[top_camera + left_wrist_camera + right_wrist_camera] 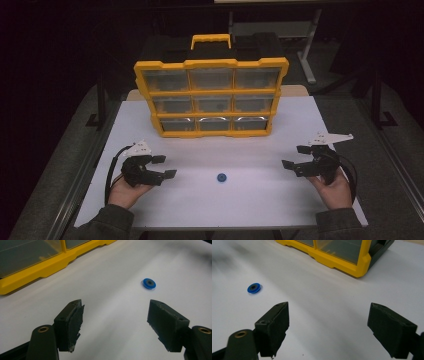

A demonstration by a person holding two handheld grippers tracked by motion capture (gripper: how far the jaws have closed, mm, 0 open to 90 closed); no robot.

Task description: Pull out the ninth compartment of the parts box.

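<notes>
A small blue ring [221,177] with a dark centre lies flat on the white table [215,150], between my two grippers. My left gripper [165,167] rests near the table's left side, open and holding nothing. In the left gripper view the blue ring [149,283] lies ahead and to the right of the left gripper [115,320]. My right gripper [295,157] is near the right side, open and holding nothing as well. From the right gripper [329,327], the blue ring [254,288] lies ahead at far left.
A yellow organizer case [211,95] with clear drawer fronts stands upright at the back middle of the table, its handle [210,40] on top. Its lower edge shows as the organizer case [37,267] in the left gripper view and the organizer case [342,257] in the right one.
</notes>
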